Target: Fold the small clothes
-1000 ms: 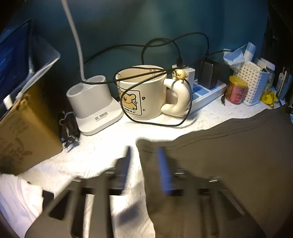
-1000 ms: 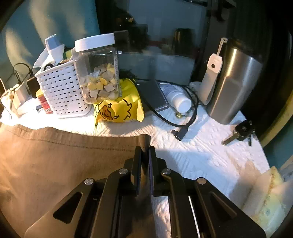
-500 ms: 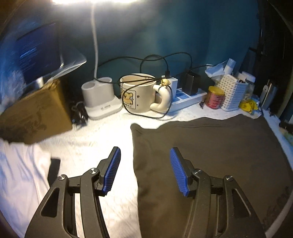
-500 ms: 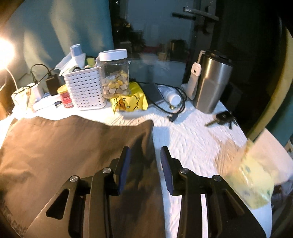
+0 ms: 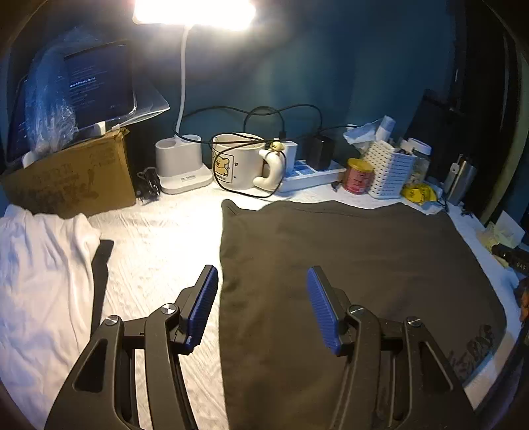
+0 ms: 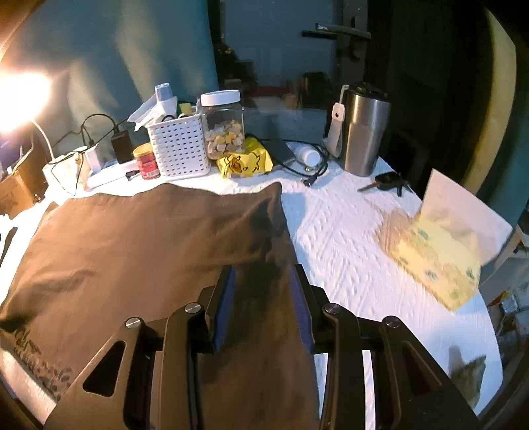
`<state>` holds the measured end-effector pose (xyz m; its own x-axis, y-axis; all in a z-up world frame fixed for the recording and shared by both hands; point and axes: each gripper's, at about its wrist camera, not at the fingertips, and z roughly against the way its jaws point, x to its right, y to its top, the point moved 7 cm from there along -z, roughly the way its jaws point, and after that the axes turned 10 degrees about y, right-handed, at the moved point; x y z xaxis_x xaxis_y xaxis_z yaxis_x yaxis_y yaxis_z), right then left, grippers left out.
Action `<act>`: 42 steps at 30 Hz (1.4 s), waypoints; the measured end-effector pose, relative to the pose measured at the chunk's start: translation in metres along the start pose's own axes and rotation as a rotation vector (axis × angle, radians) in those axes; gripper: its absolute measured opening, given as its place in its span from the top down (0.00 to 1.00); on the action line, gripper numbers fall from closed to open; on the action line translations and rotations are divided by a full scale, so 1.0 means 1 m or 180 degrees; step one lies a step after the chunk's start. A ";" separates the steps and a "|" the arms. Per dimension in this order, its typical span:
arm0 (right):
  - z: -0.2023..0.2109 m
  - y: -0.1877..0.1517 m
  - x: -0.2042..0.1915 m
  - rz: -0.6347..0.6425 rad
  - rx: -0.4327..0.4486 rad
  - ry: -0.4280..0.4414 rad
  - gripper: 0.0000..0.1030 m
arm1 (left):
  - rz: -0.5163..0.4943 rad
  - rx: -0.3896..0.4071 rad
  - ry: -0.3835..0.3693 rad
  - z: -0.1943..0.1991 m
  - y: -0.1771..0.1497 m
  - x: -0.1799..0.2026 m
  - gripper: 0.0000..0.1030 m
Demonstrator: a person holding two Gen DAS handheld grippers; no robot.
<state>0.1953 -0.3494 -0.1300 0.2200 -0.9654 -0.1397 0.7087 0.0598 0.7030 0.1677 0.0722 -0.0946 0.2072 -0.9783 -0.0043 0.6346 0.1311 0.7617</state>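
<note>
Table (image 5: 172, 238), white textured cover, lit from a desk lamp (image 5: 193, 13) at the back edge.

Brown garment (image 5: 347, 264) – largest item, lies flat and spread over the middle of the table, reaching from near the back-edge clutter down to the front edge. Dark print near one front corner. In the right wrist view the same garment (image 6: 142, 238) fills the left and centre of the table, its right edge running toward the front.

White cloth (image 5: 39, 281) – bunched at the left edge of the table, apart from the brown garment, bare cover between them.

Cardboard box (image 5: 72, 178) at the back left corner. Cream mug (image 5: 234, 162), white basket (image 5: 391, 172), steel tumbler (image 6: 363, 129) and clear jar (image 6: 223, 125) along the back edge. Keys (image 6: 386, 183) on bare cover toward the right edge.

Left gripper (image 5: 261, 297) – jaws have just been opening; they stand about half apart, blue pads bare. Held above the garment's left edge; one finger over white cover, the other over brown fabric. Nothing gripped.

Right gripper (image 6: 263, 297) – jaws have just been opening; a moderate gap, narrower than the left. It sits above the garment's right edge, fabric visible through the gap but not pinched; pads (image 6: 224, 307) clear of it.
</note>
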 end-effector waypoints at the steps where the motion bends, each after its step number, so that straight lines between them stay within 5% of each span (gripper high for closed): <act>1: 0.004 -0.006 0.000 -0.0017 -0.0004 -0.0003 0.64 | 0.0004 0.0001 -0.0009 0.003 -0.002 0.001 0.46; 13: 0.042 -0.063 0.003 -0.0180 -0.0055 -0.0047 0.64 | 0.0172 -0.0005 -0.0028 0.034 -0.031 0.002 0.46; 17: 0.055 -0.079 -0.002 -0.0243 -0.0063 -0.0005 0.42 | 0.0222 -0.0056 -0.0049 0.039 -0.045 0.003 0.46; 31: 0.080 -0.144 -0.015 -0.0605 -0.0190 0.0050 0.41 | 0.0067 -0.0237 -0.0173 0.049 -0.081 0.017 0.46; 42: 0.066 -0.153 -0.022 -0.0897 -0.0115 0.0224 0.35 | 0.0045 -0.0342 -0.0132 0.037 -0.084 0.013 0.46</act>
<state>0.0381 -0.3544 -0.1880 0.0563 -0.9253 -0.3749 0.7716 -0.1980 0.6045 0.0899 0.0431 -0.1344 0.1872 -0.9817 0.0344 0.7084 0.1592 0.6876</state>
